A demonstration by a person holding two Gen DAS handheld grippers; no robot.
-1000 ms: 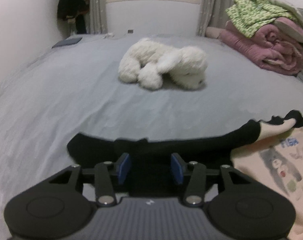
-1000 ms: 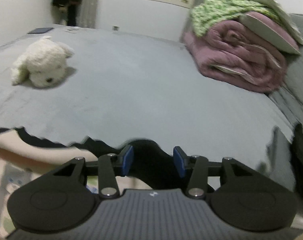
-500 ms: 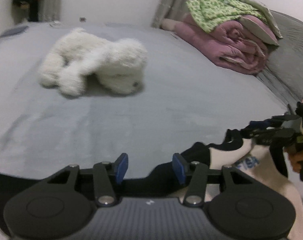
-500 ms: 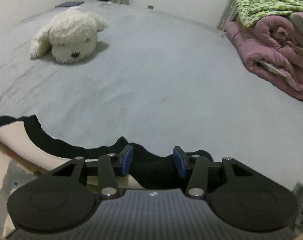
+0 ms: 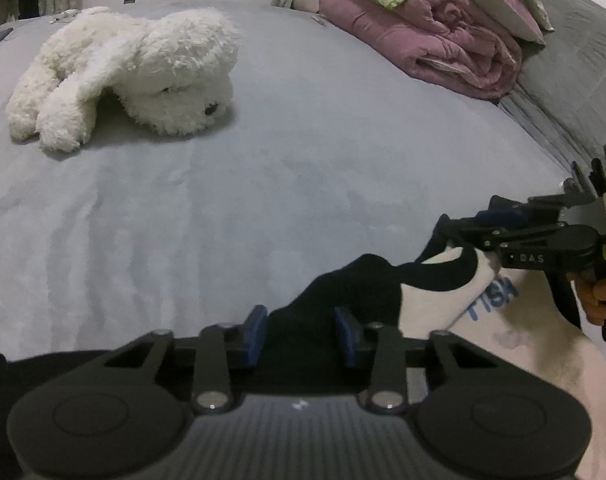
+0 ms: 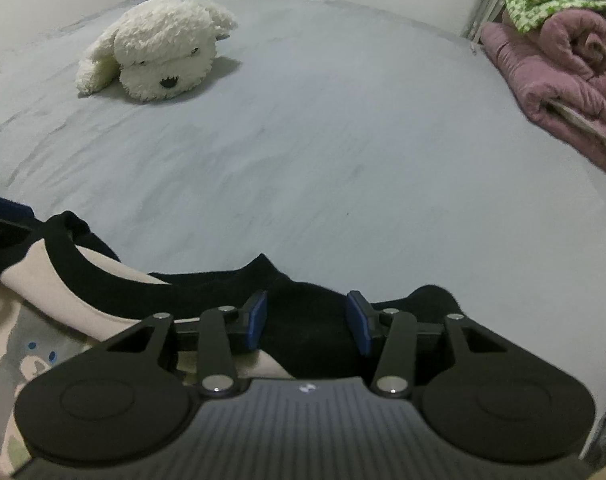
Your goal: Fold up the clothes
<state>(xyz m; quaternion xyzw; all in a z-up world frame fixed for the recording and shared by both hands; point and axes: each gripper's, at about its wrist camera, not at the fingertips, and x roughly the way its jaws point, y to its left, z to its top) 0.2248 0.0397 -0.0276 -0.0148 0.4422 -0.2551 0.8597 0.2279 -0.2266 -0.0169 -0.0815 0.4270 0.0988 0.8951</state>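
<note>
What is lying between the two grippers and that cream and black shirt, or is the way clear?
Nothing visible is in the way. The shirt already has black fabric lying between the open fingers of the left gripper and the right gripper. The white plush dog and the pink quilt lie farther off on the bed.

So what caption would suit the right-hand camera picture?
Open tongs straddle a shirt's black sleeve on a grey bed, white plush dog beyond.

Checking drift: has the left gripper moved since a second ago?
Yes. The left gripper has swung right: in its view the plush dog slid from centre to the left, and the pink blanket came nearer centre.
</note>
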